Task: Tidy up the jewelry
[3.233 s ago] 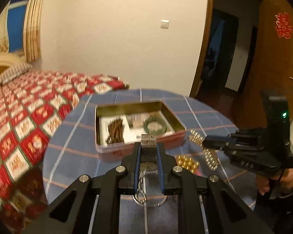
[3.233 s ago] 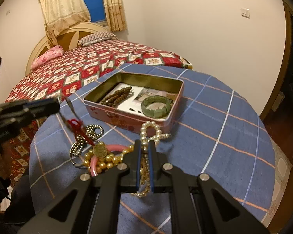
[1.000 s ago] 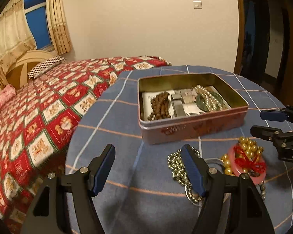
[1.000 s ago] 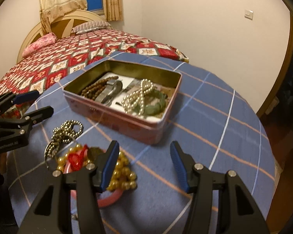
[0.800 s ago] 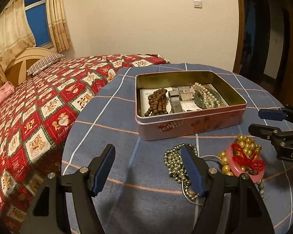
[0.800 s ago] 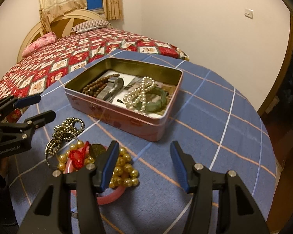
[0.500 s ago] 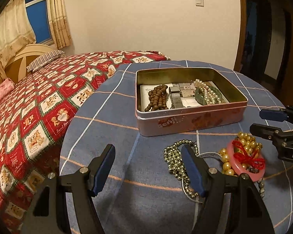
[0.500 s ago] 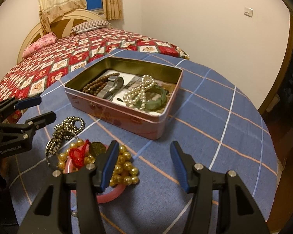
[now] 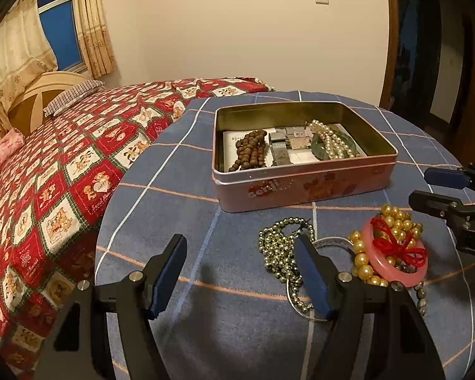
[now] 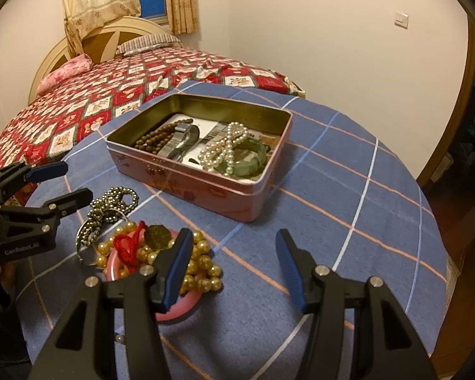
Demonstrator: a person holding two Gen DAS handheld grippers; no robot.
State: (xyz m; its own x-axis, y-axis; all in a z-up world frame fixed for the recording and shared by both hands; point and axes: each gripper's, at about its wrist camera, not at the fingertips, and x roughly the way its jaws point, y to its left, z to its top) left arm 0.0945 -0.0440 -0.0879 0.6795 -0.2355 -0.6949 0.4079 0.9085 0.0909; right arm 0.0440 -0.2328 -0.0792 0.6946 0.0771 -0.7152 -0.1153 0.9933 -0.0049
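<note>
A: Status on both units?

B: Left hand-held gripper (image 9: 242,253) has its jaws spread wide, nothing between them, hovering over the bench (image 9: 174,171) short of the loose pile. Right hand-held gripper (image 10: 234,247) is the same: jaws apart, empty.

A: Where's the jewelry?

B: Split. The pink tin (image 9: 304,186) sits mid-bench, lid off. Inside: brown wooden beads (image 9: 249,153) on the bed side, a metal watch band (image 10: 182,141) next to them, then a pearl strand (image 10: 224,150) draped over a green bangle (image 10: 250,163). All of it lies on a white printed sheet lining the bottom.

A: And outside the tin?

B: The pile is just in front of the tin, between the two grippers. A metallic bead chain (image 9: 277,243) is bunched up, and the left gripper's right finger overlaps it in the left wrist view. Beside it a pink bangle (image 9: 395,259) tied with a red cord (image 9: 392,240) lies on and among gold beads (image 10: 202,266). There's a bronze disc (image 10: 156,236) on top of that heap, and a thin wire ring under the chain.

A: Contact?

B: None visible. In the right wrist view the left finger hides part of the gold beads; I can't tell if it touches.
</note>
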